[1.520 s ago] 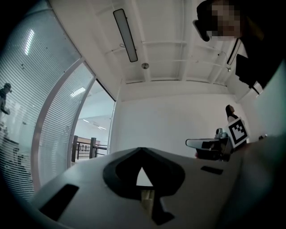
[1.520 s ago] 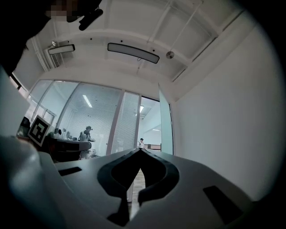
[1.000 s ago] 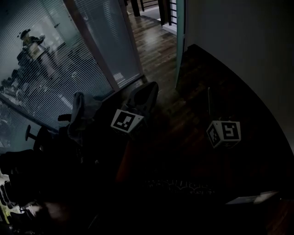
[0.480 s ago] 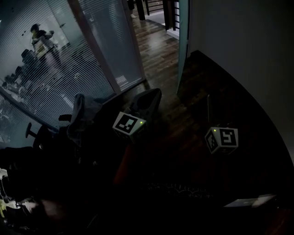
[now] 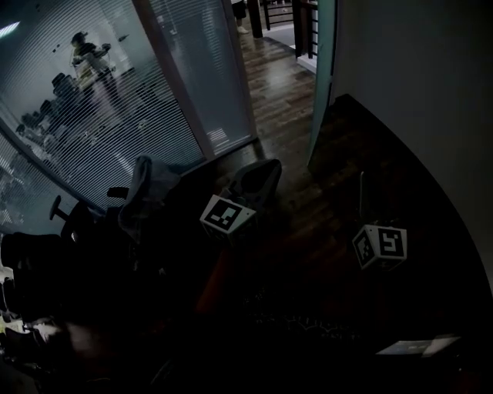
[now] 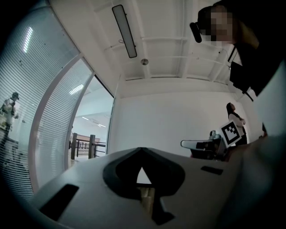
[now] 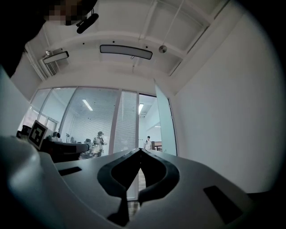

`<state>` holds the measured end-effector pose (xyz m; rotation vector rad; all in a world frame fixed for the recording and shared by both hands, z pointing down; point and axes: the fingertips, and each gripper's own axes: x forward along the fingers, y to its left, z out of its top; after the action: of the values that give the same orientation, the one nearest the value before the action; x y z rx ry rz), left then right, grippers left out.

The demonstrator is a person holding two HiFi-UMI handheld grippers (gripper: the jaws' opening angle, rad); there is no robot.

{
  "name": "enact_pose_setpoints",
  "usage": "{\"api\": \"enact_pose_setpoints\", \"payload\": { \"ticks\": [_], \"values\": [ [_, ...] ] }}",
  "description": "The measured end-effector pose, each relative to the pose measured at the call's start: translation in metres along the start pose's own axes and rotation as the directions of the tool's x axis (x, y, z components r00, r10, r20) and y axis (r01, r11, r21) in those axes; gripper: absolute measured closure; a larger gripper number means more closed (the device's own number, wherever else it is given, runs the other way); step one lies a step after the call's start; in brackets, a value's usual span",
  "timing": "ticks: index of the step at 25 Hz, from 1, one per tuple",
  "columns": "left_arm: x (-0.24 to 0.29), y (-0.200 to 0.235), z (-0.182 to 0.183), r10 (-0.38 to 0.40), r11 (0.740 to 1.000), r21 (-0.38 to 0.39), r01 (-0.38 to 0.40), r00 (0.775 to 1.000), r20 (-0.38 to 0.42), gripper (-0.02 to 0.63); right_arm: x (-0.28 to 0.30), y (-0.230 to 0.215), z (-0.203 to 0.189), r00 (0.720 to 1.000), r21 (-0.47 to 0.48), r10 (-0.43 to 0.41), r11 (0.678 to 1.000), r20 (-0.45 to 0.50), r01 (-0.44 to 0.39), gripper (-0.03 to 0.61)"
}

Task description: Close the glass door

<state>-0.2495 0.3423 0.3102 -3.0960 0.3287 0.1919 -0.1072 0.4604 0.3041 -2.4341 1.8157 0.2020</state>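
The glass door stands open, swung edge-on against the white wall, with the doorway to its left. In the right gripper view the glass door is a pale green pane right of the opening. My left gripper is held low in front of the doorway, its marker cube nearer me. Its jaws are shut with nothing between them. My right gripper hangs below the door's near edge, well short of it. It points at the opening and is also shut and empty.
A glass wall with blinds runs along the left, with a person behind it. Dark office chairs and a grey jacket crowd the lower left. Wooden floor leads through the doorway to a railing. The white wall closes the right.
The head view has shifted, so the doorway and door sit further right and lower. Both grippers keep their stance, shut and apart from the door.
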Motion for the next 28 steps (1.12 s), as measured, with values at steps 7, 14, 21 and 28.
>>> {"api": "enact_pose_setpoints", "payload": {
  "ticks": [7,14,21,28],
  "values": [
    [0.017,0.025,-0.005,0.018,1.0,-0.007,-0.018,1.0,0.005,0.612,0.025,-0.008,-0.016,1.0,0.014,-0.009,1.0,-0.009,0.009,0.575],
    [0.057,0.066,-0.01,-0.001,1.0,-0.017,0.001,1.0,0.011,0.612,0.076,-0.022,-0.025,0.999,0.006,-0.038,0.999,-0.024,0.038,0.575],
    [0.101,0.121,-0.009,-0.026,0.999,-0.025,0.026,0.999,0.022,0.612,0.144,-0.028,-0.029,0.999,-0.006,-0.047,0.999,-0.024,0.046,0.575],
    [0.132,0.164,-0.015,-0.06,0.998,-0.031,0.061,0.998,0.01,0.612,0.195,-0.037,-0.035,0.996,-0.015,-0.077,0.997,-0.033,0.077,0.575]
  ]
}}
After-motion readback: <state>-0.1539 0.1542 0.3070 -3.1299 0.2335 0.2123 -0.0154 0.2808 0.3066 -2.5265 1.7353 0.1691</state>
